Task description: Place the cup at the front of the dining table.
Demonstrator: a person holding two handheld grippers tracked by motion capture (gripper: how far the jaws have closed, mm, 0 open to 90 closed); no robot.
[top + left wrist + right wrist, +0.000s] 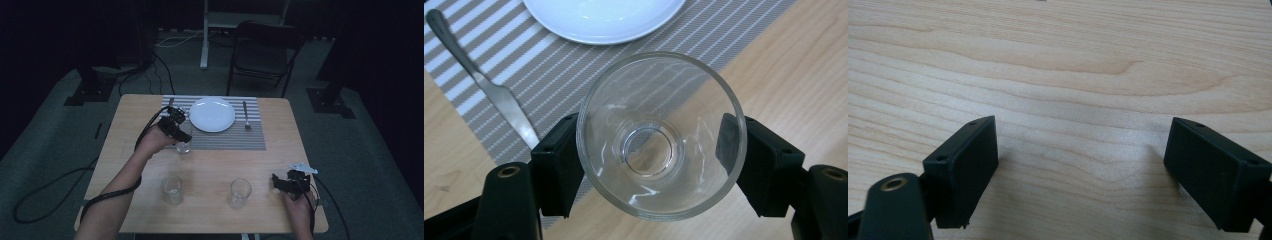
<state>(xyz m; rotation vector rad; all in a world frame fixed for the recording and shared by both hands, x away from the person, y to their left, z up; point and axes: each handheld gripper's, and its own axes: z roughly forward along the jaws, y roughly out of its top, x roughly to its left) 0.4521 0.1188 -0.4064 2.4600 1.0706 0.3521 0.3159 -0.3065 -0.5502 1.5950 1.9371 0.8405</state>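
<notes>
- The left gripper [646, 150] is clamped on a clear, round drinking glass [659, 135], one black pad on each side of its wall just below the rim; the glass stands upright at the near left corner of the grey-and-white striped placemat [227, 140], just in front of the round white plate [212, 114]
- Keep the squeeze even and the glass level, since smooth glass could slip between hard pads
- Judging by the table setting, the glass likely belongs beside the plate; set its base flat before loosening the grip
- Steer clear of the silver table knife [489, 90] lying on the placemat to the left of the plate
- The right gripper [1080, 170] rests with jaws spread wide and nothing between them, over bare light wooden table [1073, 65]; leave it parked there
- Two more clear tumblers [171, 189] wait near the front edge, well apart from the held one
</notes>
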